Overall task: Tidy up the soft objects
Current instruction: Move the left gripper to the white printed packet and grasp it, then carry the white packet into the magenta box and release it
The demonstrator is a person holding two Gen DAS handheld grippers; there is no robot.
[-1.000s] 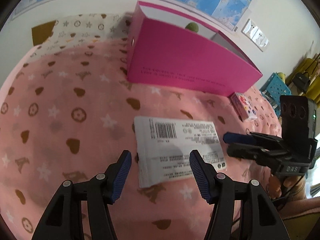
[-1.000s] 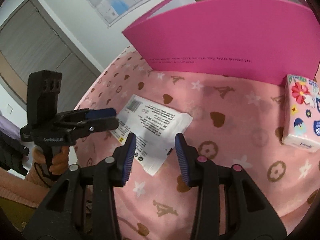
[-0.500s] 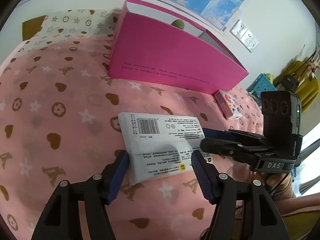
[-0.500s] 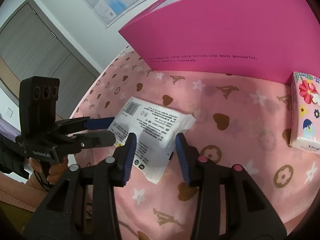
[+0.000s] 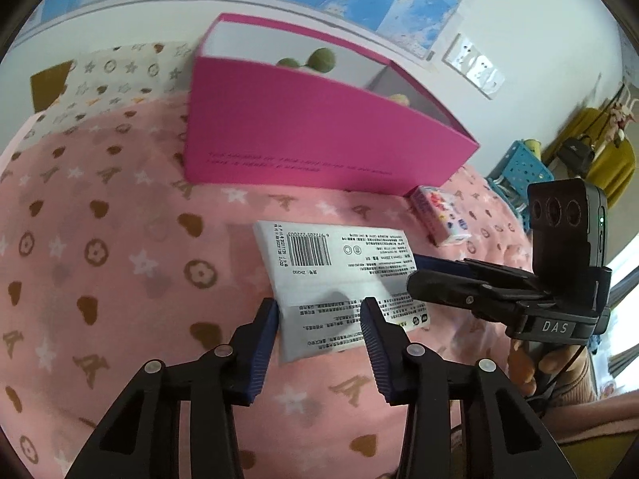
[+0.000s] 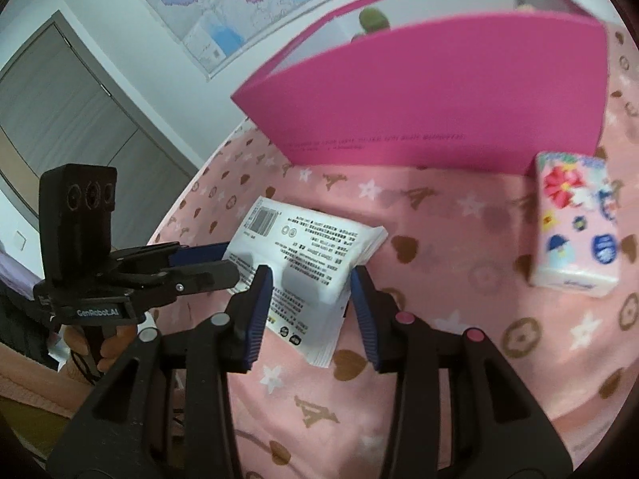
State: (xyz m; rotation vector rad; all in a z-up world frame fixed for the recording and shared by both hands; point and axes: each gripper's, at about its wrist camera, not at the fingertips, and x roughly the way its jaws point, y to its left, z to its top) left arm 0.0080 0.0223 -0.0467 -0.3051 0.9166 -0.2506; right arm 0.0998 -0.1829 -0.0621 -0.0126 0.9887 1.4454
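Two hand-held grippers showing, left hand-held gripper and right hand-held gripper, one white wipes pack lying, one floral tissue pack sitting, one pink box standing, two green balls peeking, one pink blanket covering.

Evenly and brightly lit by soft, diffuse daylight; strongest brightness at the right edge of the left wrist view, possibly a window, though too washed out to confirm. Soft, short shadows under the white packet and along the base of the pink box. Slight glare on the packet's glossy wrap. Motion blur across the lettering on the box front and on the floral tissue pack; barcode print sharper. Heavy fisheye bending of walls and the wall map, with dark vignetting in all corners. Foreground gripper arms reasonably crisp.
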